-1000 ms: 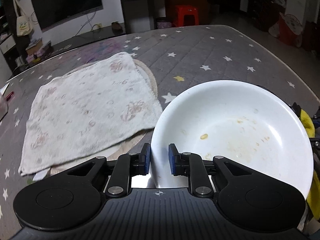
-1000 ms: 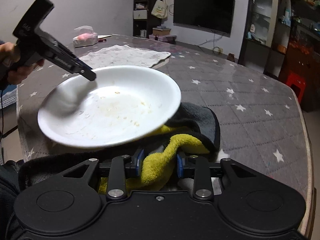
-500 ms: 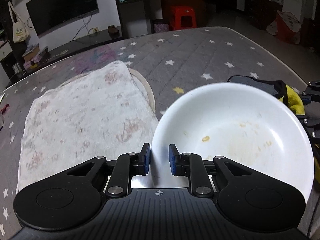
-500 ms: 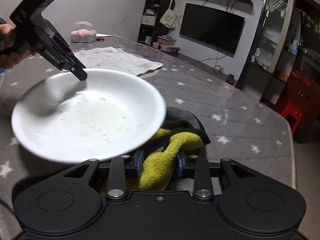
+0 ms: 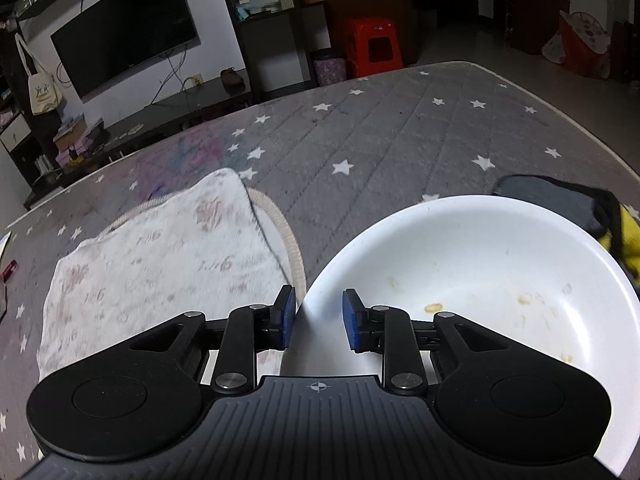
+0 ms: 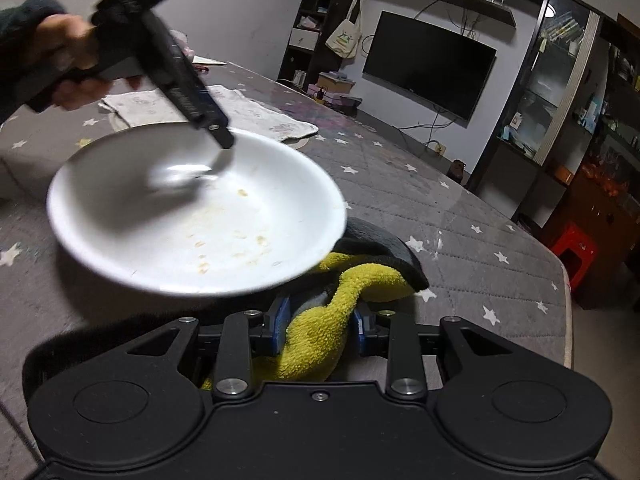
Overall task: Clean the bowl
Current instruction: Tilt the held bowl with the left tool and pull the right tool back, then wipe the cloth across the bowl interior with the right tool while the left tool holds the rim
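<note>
While no brand or label can be read anywhere, faint printed marks show on the pale towel (image 5: 160,264), blurred beyond reading, and the tote bag (image 6: 343,38) hanging beside the television (image 6: 428,68) carries a green figure with no legible text. The white bowl (image 5: 480,280) is held above the star-patterned grey table cover (image 5: 400,140), right of the towel, tilted so its soiled inside faces the right wrist camera and its far rim sits higher than its near one; being round, it has no long axis. The left gripper (image 5: 316,316) straddles the bowl's near-left rim; its jaws have just been opening and now stand narrow, with the left pad against the rim's outer face and the right pad clear of the inner face. The right gripper (image 6: 320,324) is clamped on a yellow and dark grey cloth (image 6: 320,336), which lies just under the bowl's near-right edge. A hand (image 6: 68,52) in a dark sleeve grips the left tool's handle.
</note>
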`<state>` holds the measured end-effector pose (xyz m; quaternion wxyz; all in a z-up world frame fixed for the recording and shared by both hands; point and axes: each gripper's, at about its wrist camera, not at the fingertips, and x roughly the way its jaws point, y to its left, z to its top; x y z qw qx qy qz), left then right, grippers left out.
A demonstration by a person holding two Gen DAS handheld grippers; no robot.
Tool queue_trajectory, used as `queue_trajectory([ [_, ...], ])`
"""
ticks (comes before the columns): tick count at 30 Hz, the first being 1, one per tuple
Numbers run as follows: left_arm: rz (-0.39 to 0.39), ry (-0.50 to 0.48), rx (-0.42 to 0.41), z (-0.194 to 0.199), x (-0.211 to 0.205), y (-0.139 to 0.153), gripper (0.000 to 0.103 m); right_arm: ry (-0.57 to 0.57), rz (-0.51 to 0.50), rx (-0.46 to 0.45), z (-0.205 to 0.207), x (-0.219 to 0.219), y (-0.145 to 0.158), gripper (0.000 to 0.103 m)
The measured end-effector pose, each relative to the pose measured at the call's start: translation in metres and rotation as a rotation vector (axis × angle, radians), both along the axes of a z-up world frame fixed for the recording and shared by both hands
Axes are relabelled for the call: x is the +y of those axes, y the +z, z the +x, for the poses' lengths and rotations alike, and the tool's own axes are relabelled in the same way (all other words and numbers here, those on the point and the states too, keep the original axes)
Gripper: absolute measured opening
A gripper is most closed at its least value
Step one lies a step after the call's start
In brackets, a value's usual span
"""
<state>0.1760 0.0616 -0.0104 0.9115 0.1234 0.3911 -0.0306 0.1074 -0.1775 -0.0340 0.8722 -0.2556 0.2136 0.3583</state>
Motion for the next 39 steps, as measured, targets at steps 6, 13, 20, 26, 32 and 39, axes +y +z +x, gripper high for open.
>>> queue_trajectory([
  [6, 0.009, -0.004, -0.007, 0.002, -0.002, -0.001, 0.027, 0.023, -0.035, -0.011, -0.037, 0.000, 0.003, 0.033],
  [13, 0.049, -0.044, -0.027, -0.008, -0.003, 0.001, 0.027, 0.054, -0.084, -0.031, -0.076, 0.005, 0.005, 0.033],
  [20, 0.037, -0.101, -0.060, -0.040, -0.001, 0.013, 0.027, 0.036, -0.082, -0.024, -0.058, 0.010, 0.002, 0.033],
  [26, -0.043, -0.282, -0.048, -0.086, -0.012, 0.022, 0.027, 0.030, -0.087, -0.020, -0.048, 0.014, -0.001, 0.033],
  [32, -0.111, -0.440, -0.018, -0.118, -0.027, 0.027, 0.027, 0.031, -0.098, -0.023, -0.033, 0.016, -0.002, 0.033],
  [39, -0.087, -0.561, 0.018, -0.132, -0.049, 0.015, 0.027, 0.062, -0.122, -0.043, -0.020, 0.018, -0.003, 0.033],
])
